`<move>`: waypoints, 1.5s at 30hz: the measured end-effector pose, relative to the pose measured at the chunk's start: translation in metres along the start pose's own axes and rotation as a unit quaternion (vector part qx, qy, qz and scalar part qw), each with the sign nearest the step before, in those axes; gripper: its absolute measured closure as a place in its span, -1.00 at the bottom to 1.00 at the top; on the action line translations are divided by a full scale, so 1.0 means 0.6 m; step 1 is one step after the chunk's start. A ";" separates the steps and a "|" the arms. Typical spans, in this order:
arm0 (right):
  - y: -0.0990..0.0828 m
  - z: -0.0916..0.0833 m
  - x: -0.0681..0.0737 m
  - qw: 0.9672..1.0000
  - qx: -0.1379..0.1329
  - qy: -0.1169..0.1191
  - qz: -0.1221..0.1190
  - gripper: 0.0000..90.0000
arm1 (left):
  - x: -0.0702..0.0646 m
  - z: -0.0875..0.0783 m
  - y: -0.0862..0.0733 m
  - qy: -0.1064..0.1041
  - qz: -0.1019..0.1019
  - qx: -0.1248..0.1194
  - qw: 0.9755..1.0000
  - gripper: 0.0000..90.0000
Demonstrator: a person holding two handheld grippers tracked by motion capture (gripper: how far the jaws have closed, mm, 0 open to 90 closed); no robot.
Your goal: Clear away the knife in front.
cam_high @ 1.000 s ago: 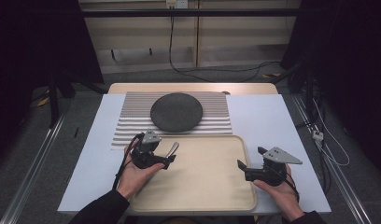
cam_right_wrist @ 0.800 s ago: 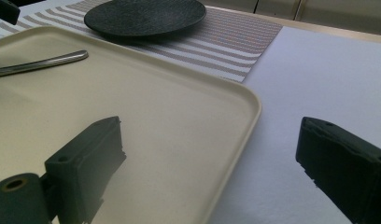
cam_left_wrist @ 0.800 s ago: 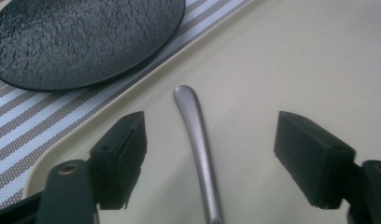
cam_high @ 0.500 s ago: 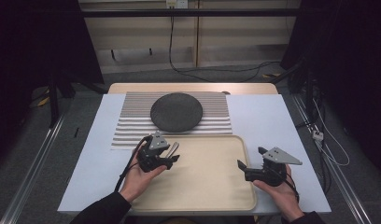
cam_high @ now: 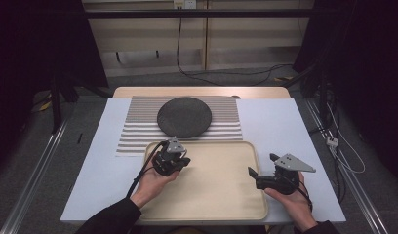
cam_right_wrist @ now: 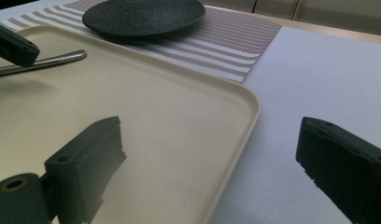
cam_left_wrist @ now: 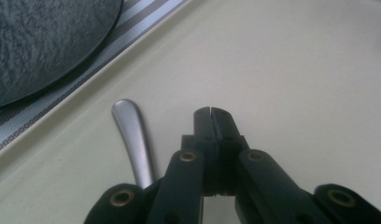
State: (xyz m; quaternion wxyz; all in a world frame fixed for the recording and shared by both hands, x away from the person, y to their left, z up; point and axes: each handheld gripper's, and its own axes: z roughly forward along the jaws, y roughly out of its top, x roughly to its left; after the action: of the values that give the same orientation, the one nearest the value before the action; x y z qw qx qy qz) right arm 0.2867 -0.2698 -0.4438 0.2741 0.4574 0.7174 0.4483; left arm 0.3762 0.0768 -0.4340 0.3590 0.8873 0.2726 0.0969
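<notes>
Table stock: two grippers, one tray, one piece of cutlery, one mat, one plate.

Nearest, at 5 o'clock, the right gripper (cam_high: 251, 172) hangs over the right rim of one beige tray (cam_high: 221, 204), jaws wide apart and holding nothing. At 9 o'clock on the tray, the left gripper (cam_high: 185, 161) has its jaws pressed together on nothing; one metal cutlery handle (cam_left_wrist: 132, 135) lies on the tray just beside it. Farther, at 12 o'clock, one striped mat (cam_high: 138, 131) bears one dark round plate (cam_high: 184, 117).

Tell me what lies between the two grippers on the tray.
Nothing: high view shows bare beige plastic tray between left gripper and right gripper.
</notes>
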 end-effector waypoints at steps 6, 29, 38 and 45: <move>0.000 -0.001 -0.001 1.000 0.000 0.001 0.000 -0.84 | 0.012 0.010 -0.011 0.010 -0.009 0.017 1.000 1.00; 0.000 0.002 0.000 1.000 0.001 0.004 0.000 -0.84 | 0.041 -0.008 -0.033 0.021 -0.027 0.037 0.999 1.00; 0.001 0.003 -0.001 1.000 0.001 0.003 0.000 -0.84 | 0.048 -0.019 -0.039 0.028 -0.031 0.052 0.998 1.00; 0.001 0.004 0.000 1.000 0.003 0.004 -0.001 -0.84 | 0.053 -0.027 -0.045 0.034 -0.034 0.054 0.997 1.00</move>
State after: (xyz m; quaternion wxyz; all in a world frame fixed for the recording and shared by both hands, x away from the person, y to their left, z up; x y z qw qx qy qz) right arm 0.2890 -0.2688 -0.4444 0.2706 0.4558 0.7200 0.4479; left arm 0.3856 0.1197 -0.4419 0.3037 0.8920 0.3194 0.1002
